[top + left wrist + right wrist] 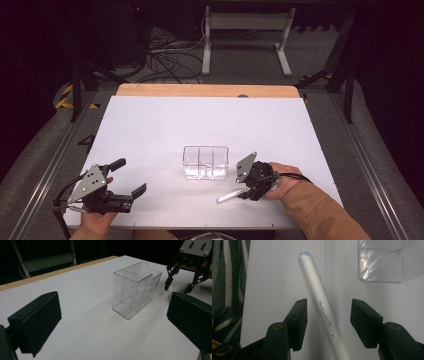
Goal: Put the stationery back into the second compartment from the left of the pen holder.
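White pen (322,307) lies flat on desk (150,130) beside clear box (205,162); right tool (329,322) straddles it, pads apart, untouching. Light, stiff, slick barrel likely; grip mid-barrel. Left tool (110,322) apart, idle

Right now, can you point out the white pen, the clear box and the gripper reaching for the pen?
white pen (322,305): right gripper view, middle of its barrel.
clear box (205,162): high view, its front wall.
right gripper (328,321): right gripper view, midway between its fingertips, over the pen.
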The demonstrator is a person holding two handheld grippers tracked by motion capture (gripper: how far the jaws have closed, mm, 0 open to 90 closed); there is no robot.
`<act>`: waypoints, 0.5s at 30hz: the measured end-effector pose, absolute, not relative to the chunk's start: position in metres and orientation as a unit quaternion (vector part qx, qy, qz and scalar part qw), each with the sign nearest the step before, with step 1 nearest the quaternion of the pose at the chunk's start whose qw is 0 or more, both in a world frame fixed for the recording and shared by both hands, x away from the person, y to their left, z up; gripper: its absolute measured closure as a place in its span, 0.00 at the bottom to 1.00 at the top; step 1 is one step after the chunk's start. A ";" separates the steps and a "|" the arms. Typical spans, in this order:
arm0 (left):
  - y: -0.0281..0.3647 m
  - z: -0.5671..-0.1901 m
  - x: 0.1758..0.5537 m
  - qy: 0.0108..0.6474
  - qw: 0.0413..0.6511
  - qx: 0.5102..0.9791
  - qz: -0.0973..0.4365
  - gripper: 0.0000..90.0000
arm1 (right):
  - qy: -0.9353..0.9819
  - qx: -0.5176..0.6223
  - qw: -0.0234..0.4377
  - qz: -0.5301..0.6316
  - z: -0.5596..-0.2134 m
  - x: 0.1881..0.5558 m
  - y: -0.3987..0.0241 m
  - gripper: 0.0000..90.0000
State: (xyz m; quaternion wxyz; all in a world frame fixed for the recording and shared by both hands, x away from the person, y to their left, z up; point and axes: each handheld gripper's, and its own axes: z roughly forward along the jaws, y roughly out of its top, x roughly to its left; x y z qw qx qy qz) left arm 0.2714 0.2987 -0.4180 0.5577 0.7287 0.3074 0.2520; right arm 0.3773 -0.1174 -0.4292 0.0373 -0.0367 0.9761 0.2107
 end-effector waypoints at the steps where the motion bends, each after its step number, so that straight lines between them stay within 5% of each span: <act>1: 0.299 -0.418 0.271 0.309 0.558 0.728 0.252 0.00 | 0.976 -0.041 0.037 0.209 -0.430 0.378 -0.117 0.56; 15: 0.298 -0.419 0.272 0.309 0.557 0.730 0.249 0.00 | 0.980 -0.071 0.046 0.180 -0.438 0.376 -0.110 0.76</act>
